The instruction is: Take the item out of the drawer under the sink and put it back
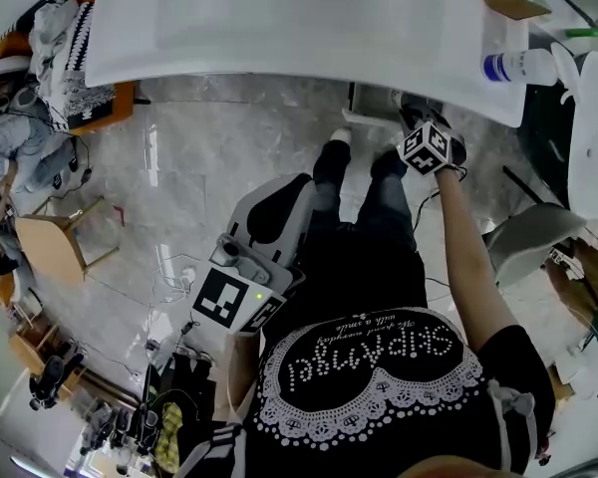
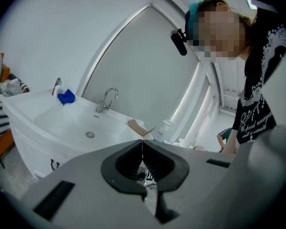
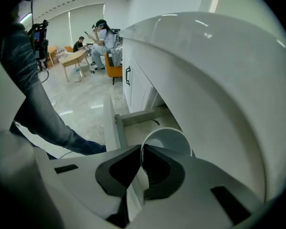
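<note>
- The drawer (image 3: 136,119) under the sink (image 1: 279,28) is pulled open. So the opening part is done.
- The right tool (image 3: 142,149) reaches down under the front edge of the sink. Its jaws are almost together and they pinch the rim of a white bowl (image 3: 170,140).
- The white bowl is right over the open drawer, close to its floor. I cannot tell if its bottom touches the drawer or hangs just above it.
- So the bowl is in the tool's grip and not lying free in the drawer. I think this is the middle of the job, but I cannot tell if the bowl is coming out or going back in.
- The left tool (image 2: 142,144) is held near the person's body, away from the drawer. Its jaws are closed and there is nothing between them. It looks across at the sink and the faucet (image 2: 106,99).
- What is left, I think: the bowl must sit flat in the drawer and the right tool must let go. The drawer may need a push to shut it too.
</note>
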A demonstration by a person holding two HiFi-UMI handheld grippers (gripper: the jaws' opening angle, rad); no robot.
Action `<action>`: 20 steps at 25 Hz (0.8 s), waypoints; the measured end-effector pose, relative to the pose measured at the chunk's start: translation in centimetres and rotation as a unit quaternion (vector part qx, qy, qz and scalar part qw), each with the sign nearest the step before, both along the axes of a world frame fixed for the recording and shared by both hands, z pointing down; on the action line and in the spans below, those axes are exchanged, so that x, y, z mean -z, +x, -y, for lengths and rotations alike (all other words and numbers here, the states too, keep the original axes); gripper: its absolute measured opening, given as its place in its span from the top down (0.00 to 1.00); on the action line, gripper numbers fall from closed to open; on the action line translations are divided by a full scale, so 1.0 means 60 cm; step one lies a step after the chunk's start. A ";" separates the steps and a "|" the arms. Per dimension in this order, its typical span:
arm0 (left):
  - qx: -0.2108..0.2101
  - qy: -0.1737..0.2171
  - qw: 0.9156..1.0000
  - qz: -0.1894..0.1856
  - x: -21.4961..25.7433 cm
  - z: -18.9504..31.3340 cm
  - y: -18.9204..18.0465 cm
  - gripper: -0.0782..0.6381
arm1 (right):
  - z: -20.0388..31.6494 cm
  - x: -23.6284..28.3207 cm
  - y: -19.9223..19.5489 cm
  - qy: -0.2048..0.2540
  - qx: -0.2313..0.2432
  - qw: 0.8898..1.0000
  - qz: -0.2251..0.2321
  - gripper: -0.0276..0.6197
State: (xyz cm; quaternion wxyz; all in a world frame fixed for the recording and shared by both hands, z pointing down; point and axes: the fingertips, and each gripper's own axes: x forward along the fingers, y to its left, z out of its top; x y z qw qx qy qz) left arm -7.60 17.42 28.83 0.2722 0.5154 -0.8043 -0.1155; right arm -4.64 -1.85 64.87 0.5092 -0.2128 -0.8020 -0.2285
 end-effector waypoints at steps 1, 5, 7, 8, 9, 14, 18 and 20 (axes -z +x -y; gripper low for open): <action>0.003 -0.002 1.000 0.000 -0.002 -0.001 -0.002 0.88 | 0.003 -0.005 -0.002 0.000 -0.002 1.000 -0.002 0.92; 0.010 -0.009 1.000 -0.005 -0.009 -0.007 -0.003 0.88 | 0.010 -0.020 -0.011 -0.001 -0.001 1.000 -0.007 0.92; 0.012 -0.014 1.000 -0.008 -0.015 -0.009 -0.003 0.88 | 0.011 -0.027 -0.017 0.000 0.004 1.000 -0.010 0.92; 0.014 -0.015 1.000 -0.009 -0.016 -0.010 -0.003 0.88 | 0.010 -0.031 -0.019 0.001 0.008 1.000 -0.013 0.92; 0.016 -0.015 1.000 -0.010 -0.017 -0.010 -0.004 0.88 | 0.010 -0.035 -0.021 0.002 0.012 1.000 -0.016 0.92; 0.025 -0.011 1.000 -0.011 -0.019 -0.011 -0.010 0.88 | 0.011 -0.059 -0.029 0.012 0.034 0.999 -0.036 0.92; 0.035 -0.013 0.999 -0.015 -0.020 -0.018 -0.010 0.88 | 0.012 -0.072 -0.034 0.021 0.055 0.997 -0.050 0.92; 0.040 -0.015 0.999 -0.017 -0.021 -0.022 -0.010 0.88 | 0.012 -0.078 -0.036 0.023 0.059 0.996 -0.057 0.92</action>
